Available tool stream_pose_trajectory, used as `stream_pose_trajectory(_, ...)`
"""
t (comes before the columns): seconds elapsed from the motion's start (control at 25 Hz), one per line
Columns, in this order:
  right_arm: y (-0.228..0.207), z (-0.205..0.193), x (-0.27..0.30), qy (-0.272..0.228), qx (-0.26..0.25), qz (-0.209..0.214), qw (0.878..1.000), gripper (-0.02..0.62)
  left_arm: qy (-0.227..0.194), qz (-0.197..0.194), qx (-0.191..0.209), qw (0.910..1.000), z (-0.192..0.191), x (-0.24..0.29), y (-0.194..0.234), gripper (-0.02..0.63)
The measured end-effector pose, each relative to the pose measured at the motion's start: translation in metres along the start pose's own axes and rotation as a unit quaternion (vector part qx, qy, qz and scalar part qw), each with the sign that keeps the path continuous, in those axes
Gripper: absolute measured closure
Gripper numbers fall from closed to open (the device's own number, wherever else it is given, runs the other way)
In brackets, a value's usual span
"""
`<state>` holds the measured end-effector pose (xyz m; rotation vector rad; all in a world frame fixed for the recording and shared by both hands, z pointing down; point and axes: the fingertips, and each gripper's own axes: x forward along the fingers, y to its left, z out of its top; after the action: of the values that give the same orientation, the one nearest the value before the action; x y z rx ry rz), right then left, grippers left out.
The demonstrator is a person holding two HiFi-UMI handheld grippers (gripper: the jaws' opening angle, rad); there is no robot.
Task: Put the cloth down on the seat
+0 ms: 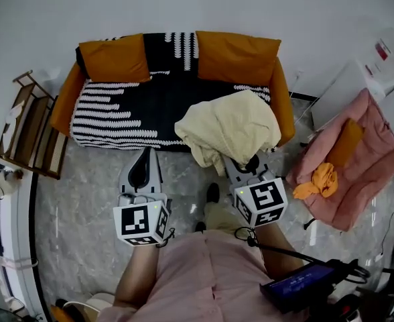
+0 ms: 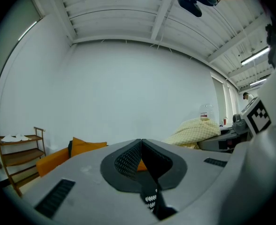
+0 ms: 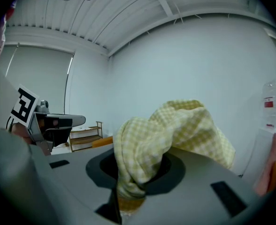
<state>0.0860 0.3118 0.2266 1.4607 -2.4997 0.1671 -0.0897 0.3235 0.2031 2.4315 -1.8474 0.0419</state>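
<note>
R gripper [image 3: 131, 172] is clamped on a fold of the yellow checked cloth [image 1: 230, 129], which sits bunched over the front right edge of the sofa seat [image 1: 130, 106]; I cannot tell if it rests there. L gripper [image 1: 143, 161] is closed, with nothing in it. I judge the cloth is at the seat, only the release is left. Wooden shelf [image 1: 26, 126] holds sth white; pink bed [image 1: 368, 153] holds an orange rag [image 1: 317, 180]

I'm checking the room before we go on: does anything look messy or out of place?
Mainly the yellow checked cloth: it is bunched up, hanging in the right gripper over the front right edge of the sofa, not laid flat. An orange cloth also lies crumpled on the pink cushion.
</note>
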Motion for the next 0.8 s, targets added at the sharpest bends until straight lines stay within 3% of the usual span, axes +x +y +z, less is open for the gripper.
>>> stream_pose_trajectory(0.28,-0.039,-0.003,0.063,0.009,0.010,0.000,1.000,0.499,0.022,0.001,0.006,0.9997,-0.013,0.072,0.018,0.595)
stream_pose_trajectory(0.56,-0.098,0.014,0.158,0.021,0.012,0.015,1.000,0.499,0.051,0.008,0.001,0.9987,-0.020,0.186,0.044,0.595)
stream_pose_trajectory(0.8,-0.140,0.032,0.232,0.020,0.001,0.039,0.999,0.499,0.044,0.017,0.008,0.9988,-0.006,0.267,0.057,0.595)
